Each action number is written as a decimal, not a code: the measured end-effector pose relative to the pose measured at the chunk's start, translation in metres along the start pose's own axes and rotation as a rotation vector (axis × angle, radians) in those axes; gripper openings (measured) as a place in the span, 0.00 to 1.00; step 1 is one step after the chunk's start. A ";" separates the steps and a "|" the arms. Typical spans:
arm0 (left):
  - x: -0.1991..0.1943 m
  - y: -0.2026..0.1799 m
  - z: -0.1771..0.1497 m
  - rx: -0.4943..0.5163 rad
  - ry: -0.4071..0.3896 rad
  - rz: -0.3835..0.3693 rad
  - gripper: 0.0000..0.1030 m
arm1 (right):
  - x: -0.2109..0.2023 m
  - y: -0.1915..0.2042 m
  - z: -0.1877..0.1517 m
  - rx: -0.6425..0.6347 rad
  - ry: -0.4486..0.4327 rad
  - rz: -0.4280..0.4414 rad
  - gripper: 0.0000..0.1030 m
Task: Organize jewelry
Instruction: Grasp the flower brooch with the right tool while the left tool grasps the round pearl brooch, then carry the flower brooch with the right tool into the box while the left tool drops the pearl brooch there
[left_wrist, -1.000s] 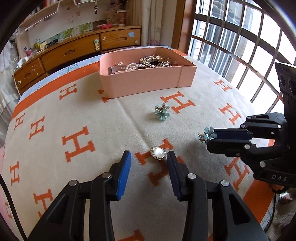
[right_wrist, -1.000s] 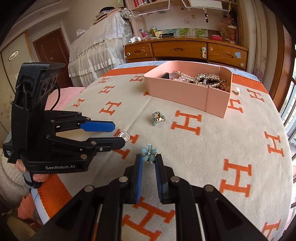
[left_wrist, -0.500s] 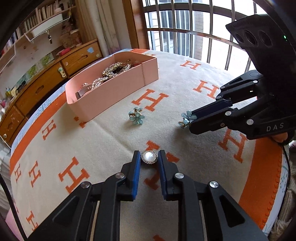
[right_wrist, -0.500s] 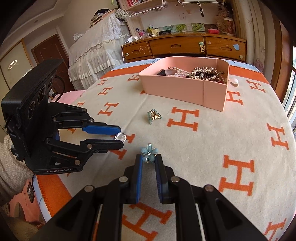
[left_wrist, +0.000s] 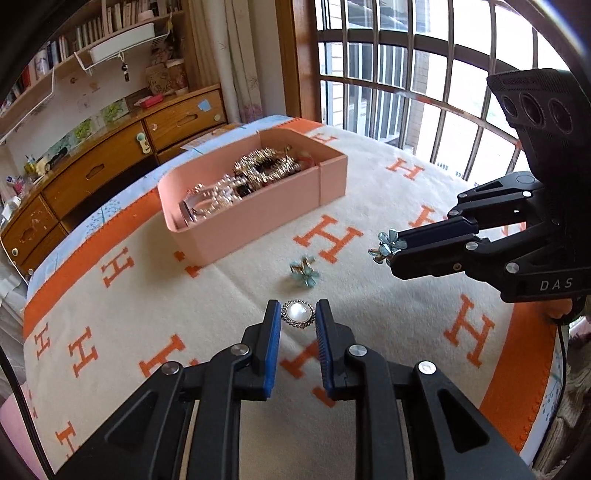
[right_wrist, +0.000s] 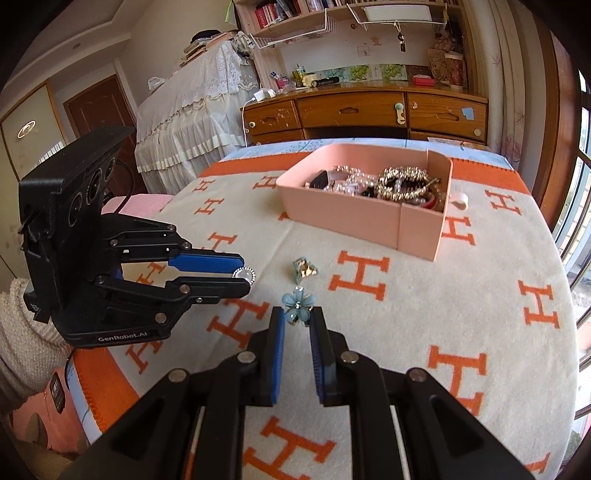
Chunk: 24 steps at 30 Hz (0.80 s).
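Note:
My left gripper (left_wrist: 297, 314) is shut on a round pearl brooch (left_wrist: 297, 314) with a sparkly rim, lifted just above the blanket; in the right wrist view the same gripper (right_wrist: 244, 276) pinches the brooch (right_wrist: 244, 275) at its tips. My right gripper (right_wrist: 297, 313) is shut on a blue flower earring (right_wrist: 297, 306), which also shows at that gripper's tips (left_wrist: 388, 245) in the left wrist view. A second blue flower earring (left_wrist: 305, 271) lies on the blanket between both grippers and the pink box (left_wrist: 258, 218), which holds several necklaces and bracelets.
The cream blanket with orange H letters (right_wrist: 369, 273) covers a round table. A small white item (right_wrist: 460, 199) lies right of the pink box (right_wrist: 354, 218). A wooden dresser (right_wrist: 369, 110) stands behind, barred windows (left_wrist: 424, 92) at the right. A knitted sleeve (right_wrist: 18, 332) shows at the left.
My left gripper closed on the pearl brooch, then lifted it off the blanket while rolling. The right gripper kept still, holding its flower earring.

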<state>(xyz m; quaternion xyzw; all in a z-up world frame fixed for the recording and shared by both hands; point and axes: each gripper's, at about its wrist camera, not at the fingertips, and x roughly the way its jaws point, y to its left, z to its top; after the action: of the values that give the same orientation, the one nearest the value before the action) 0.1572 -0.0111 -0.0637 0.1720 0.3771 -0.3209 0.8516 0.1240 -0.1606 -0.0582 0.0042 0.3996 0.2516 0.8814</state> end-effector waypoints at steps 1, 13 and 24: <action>-0.003 0.005 0.007 -0.018 -0.015 0.013 0.16 | -0.002 -0.001 0.007 0.001 -0.013 -0.004 0.13; 0.021 0.097 0.108 -0.351 -0.061 0.064 0.16 | 0.025 -0.057 0.129 0.139 -0.067 -0.051 0.13; 0.072 0.122 0.137 -0.473 -0.005 0.057 0.21 | 0.090 -0.098 0.164 0.254 0.046 -0.101 0.14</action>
<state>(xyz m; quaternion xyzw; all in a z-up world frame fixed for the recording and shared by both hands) 0.3498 -0.0246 -0.0215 -0.0227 0.4346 -0.2000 0.8778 0.3328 -0.1739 -0.0305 0.0897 0.4481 0.1544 0.8760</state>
